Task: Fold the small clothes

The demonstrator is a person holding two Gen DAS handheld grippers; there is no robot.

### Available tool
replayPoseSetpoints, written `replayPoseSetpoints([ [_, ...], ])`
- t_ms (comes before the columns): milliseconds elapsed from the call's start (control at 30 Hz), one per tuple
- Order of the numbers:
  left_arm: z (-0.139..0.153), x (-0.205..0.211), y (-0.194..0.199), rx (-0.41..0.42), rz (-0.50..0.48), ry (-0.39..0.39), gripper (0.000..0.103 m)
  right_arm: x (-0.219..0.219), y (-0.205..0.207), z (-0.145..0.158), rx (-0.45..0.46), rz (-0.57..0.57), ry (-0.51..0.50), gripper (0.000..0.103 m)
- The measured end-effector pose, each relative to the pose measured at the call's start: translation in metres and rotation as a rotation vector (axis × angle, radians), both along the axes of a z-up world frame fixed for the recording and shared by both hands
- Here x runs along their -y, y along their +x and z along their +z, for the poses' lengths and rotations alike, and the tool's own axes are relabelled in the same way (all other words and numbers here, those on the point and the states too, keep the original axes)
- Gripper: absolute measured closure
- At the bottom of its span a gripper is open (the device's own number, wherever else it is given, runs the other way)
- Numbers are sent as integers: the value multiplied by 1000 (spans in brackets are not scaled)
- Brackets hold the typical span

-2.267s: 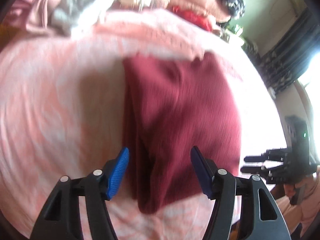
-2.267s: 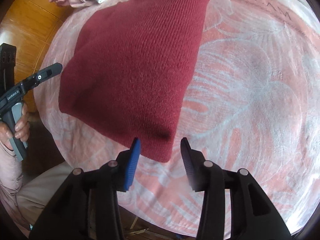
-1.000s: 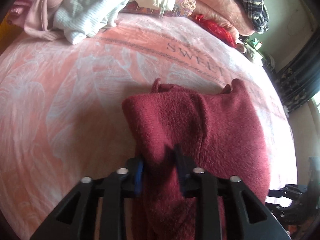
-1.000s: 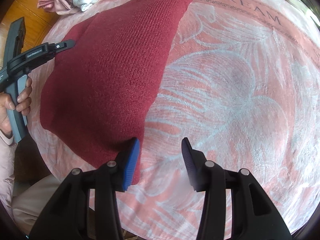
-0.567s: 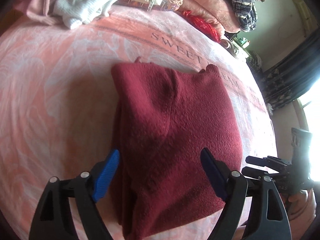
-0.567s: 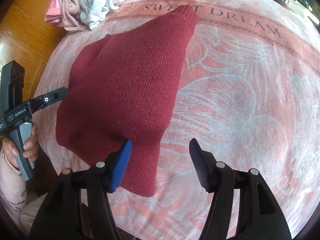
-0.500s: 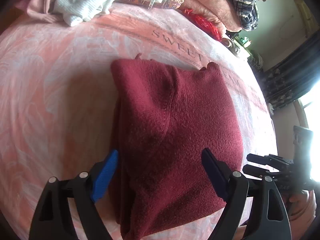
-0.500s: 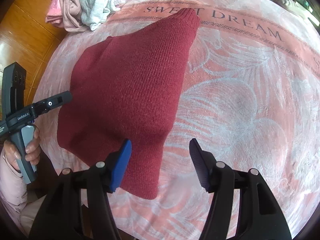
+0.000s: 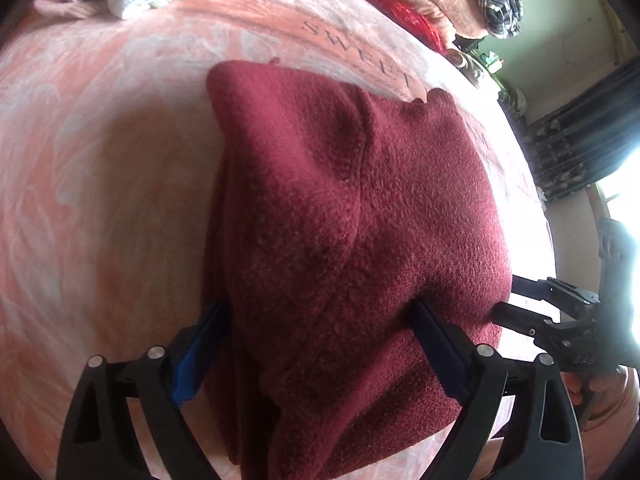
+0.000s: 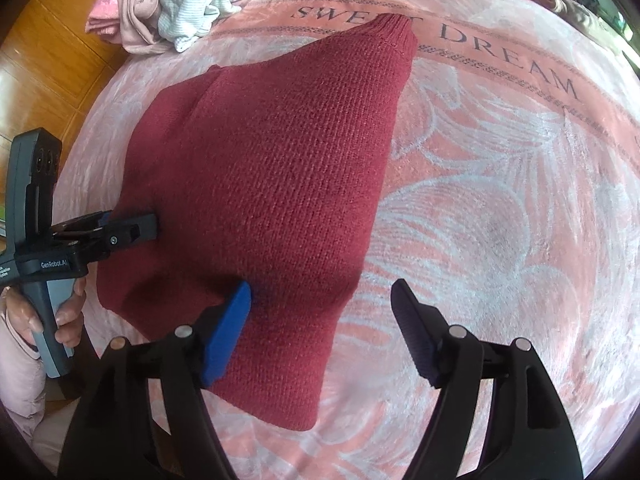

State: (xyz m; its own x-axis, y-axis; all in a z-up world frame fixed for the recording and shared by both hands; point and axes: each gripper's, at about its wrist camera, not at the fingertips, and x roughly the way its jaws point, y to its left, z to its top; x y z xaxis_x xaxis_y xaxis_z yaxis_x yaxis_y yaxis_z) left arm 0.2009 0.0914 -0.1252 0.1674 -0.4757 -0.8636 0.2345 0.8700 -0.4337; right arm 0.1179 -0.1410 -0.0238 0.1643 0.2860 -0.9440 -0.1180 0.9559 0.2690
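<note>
A dark red knit garment lies folded on the pink blanket. My left gripper stands low over its near end. Its jaws are opening wide, with the fabric between them and the pads not pressing on it. In the right wrist view the same garment tapers to a ribbed cuff near the blanket's lettering. My right gripper hovers over the garment's near right corner, jaws opening. One pad is above the fabric and the other above the blanket. A hand holds the left gripper at the garment's left edge.
A heap of pale clothes lies at the blanket's far left corner. Red and plaid fabrics are piled at the back. A wooden floor shows past the left edge. A dark curtain hangs by the bright window.
The left gripper, shut on a raised fold of the red garment a second ago, has let go and opened wide; the garment now lies flat. The right gripper's jaws have widened too.
</note>
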Motion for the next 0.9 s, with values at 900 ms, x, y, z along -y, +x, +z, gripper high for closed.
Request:
replayPoseSetpoints([
  [900,-9,39,-6,109,-68,182,3,6,11,-45,-48,38,198,40],
])
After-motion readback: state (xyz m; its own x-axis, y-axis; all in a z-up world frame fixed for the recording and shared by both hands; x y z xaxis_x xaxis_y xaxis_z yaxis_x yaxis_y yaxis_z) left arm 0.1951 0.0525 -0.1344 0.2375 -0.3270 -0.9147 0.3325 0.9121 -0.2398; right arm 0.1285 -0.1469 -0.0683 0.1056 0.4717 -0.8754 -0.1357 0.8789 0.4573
